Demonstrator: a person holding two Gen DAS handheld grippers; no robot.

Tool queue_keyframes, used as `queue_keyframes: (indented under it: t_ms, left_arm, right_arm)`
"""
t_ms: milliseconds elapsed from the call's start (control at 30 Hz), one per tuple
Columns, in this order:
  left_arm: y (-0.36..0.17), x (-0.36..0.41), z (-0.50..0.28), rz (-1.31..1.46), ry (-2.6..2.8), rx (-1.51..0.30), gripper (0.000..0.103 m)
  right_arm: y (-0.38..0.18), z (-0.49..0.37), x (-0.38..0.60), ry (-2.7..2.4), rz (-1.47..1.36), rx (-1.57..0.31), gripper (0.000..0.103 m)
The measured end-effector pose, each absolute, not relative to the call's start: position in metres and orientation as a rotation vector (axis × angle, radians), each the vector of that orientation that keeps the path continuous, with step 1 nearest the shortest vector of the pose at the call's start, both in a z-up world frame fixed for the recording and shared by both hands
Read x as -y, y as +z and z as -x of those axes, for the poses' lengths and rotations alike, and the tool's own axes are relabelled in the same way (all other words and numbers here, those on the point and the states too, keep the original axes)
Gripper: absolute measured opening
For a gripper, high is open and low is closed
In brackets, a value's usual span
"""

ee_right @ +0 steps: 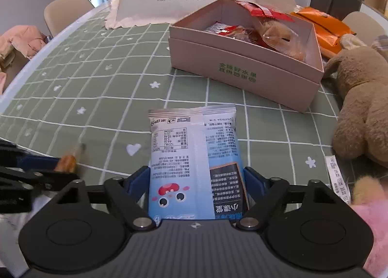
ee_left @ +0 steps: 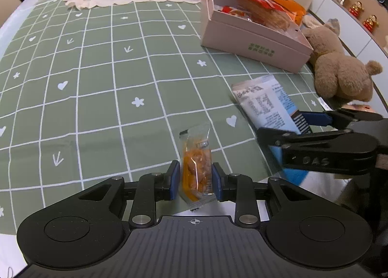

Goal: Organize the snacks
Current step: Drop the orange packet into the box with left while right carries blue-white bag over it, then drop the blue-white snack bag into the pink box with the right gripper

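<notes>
Left wrist view is showing your left gripper (ee_left: 196, 178) closing its blue pads on a small clear packet of orange snack (ee_left: 197, 166); the packet is standing upright between the fingers, above the green checked tablecloth (ee_left: 97, 98). Right wrist view is showing your right gripper (ee_right: 197, 181) clamping a bigger blue and white snack bag (ee_right: 196, 156), back side up, with its far end pointing to the pink box (ee_right: 245, 69).

The box is sitting open, further on the table, and it is already holding several snacks: red wrappers and some clear bags with something brownish inside. So I am judging that a part of the work is done. You are holding two snacks, both well apart from the box, and they are still waiting to go in. An orange bag (ee_right: 322, 26) is lying behind the box, outside of it; perhaps it is also needing to be sorted, I cannot tell. A brown plush bear (ee_right: 359, 101) is lying just beside the box on the right.
</notes>
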State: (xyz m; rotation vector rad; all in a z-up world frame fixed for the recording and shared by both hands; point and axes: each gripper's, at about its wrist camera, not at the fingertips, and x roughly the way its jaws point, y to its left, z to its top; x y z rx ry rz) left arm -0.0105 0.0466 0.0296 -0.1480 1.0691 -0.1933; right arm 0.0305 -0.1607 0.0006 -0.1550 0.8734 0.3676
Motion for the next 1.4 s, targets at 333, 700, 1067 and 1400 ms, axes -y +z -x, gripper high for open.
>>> queue_keyframes:
  t_ms: [333, 700, 1067, 1400]
  left_arm:
    - [0.03, -0.047, 0.01, 0.153, -0.226, -1.085, 0.028]
    - [0.175, -0.018, -0.067, 0.249, -0.429, -0.668, 0.026]
    - [0.138, -0.02, -0.121, 0.4, -0.43, -0.773, 0.031]
    - [0.059, -0.071, -0.042, 0.583, -0.318, -0.924, 0.031]
  right_arm:
    - [0.048, -0.003, 0.198, 0.336, 0.076, -0.814, 0.078]
    - [0.085, 0.015, 0.255, 0.233, -0.01, -0.727, 0.079]
    - [0.093, 0.009, 0.269, 0.171, -0.022, -0.724, 0.081]
    - [0.156, -0.118, 0.189, 0.247, 0.074, -0.604, 0.081]
